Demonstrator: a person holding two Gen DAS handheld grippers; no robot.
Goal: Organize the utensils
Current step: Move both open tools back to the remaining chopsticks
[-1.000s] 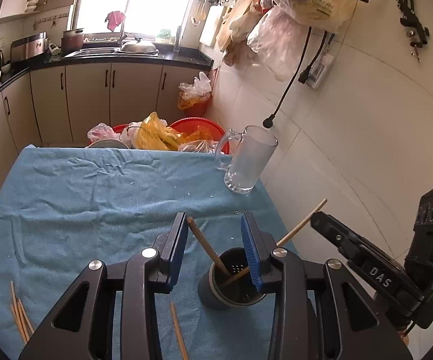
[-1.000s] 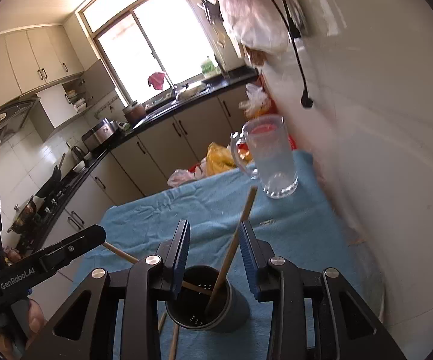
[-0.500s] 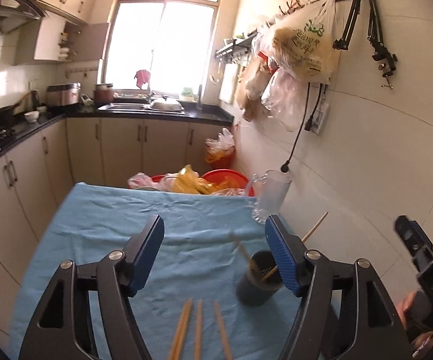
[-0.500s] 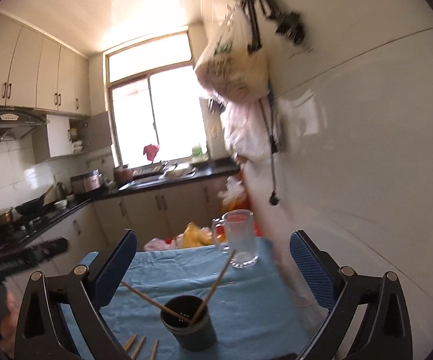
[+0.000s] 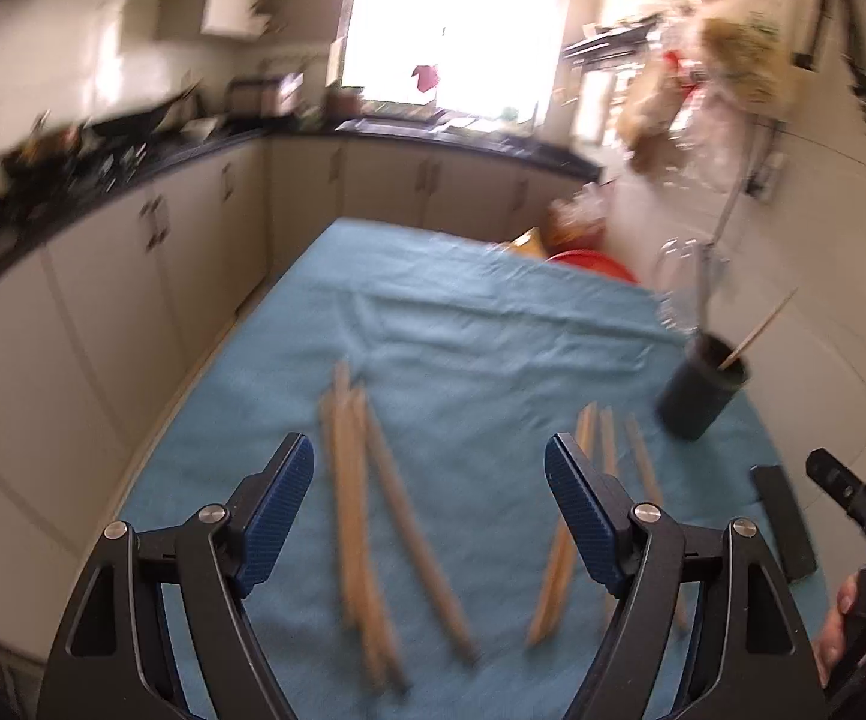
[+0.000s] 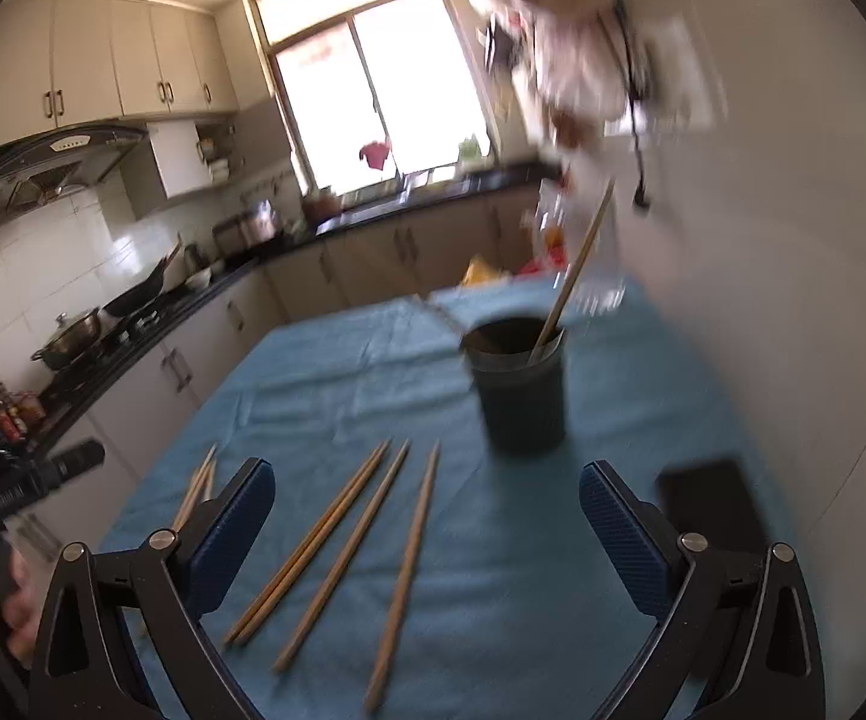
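Note:
A dark round cup [image 6: 517, 396] stands on the blue cloth [image 6: 373, 372] with a wooden chopstick [image 6: 577, 264] leaning out of it. Several loose chopsticks [image 6: 337, 546] lie on the cloth in front of my right gripper [image 6: 427, 477]; its jaws stand wide, are closing slightly and hold nothing. My left gripper [image 5: 427, 456] is opening and empty, above a blurred bunch of chopsticks [image 5: 361, 504]. In this view the cup [image 5: 700, 387] is at the far right. More chopsticks [image 5: 610, 438] lie by the left gripper's right finger.
A flat black slab [image 6: 712, 504] lies on the cloth right of the cup, near the white wall. A glass mug [image 5: 682, 282] stands behind the cup. Kitchen cabinets [image 5: 133, 276] run along the left, and a hand on the right gripper shows at the edge [image 5: 838, 630].
Both grippers let go of the chopsticks they held in the cup, opened wide and pulled back. The left one swung left and lower, over the loose chopsticks.

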